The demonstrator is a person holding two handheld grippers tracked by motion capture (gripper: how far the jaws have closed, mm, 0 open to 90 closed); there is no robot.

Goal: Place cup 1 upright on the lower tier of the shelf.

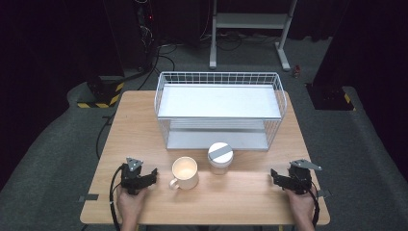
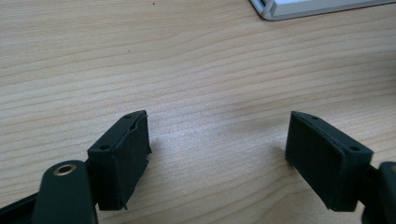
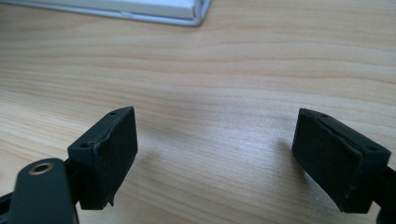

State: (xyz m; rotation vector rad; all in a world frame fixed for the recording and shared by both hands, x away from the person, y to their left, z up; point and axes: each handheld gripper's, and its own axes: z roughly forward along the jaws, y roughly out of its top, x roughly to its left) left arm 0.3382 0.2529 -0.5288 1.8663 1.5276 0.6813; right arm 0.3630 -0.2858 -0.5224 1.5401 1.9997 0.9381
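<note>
In the high view, a light wooden table (image 1: 144,120) stands on a grey carpeted floor, and a white wire shelf rack with 2 flat white tiers (image 1: 219,108) sits at its far middle. Just in front of the rack's open lower tier stands a clear glass jar with a white lid crossed by a grey band (image 1: 220,158), and just to its left, near but apart, stands a cream ceramic mug (image 1: 184,173), upright, its handle turned to the near left. The left gripper (image 1: 153,174), black with a grey three-cornered plate on top, rests low over the table at the near left, its jaws spread and pointing toward the mug, which is close but not touched. The right gripper (image 1: 275,174), of the same build, sits at the near right, well apart from the jar, its jaws also spread and pointing inward. In the left gripper view, the 2 black jaws stand wide with only bare wood grain between them, and a white corner of the rack's base (image 2: 280,9) shows at the top right. In the right gripper view, the 2 black jaws likewise stand wide over bare wood, holding nothing, with the rack's pale base edge (image 3: 140,10) along the top left.
</note>
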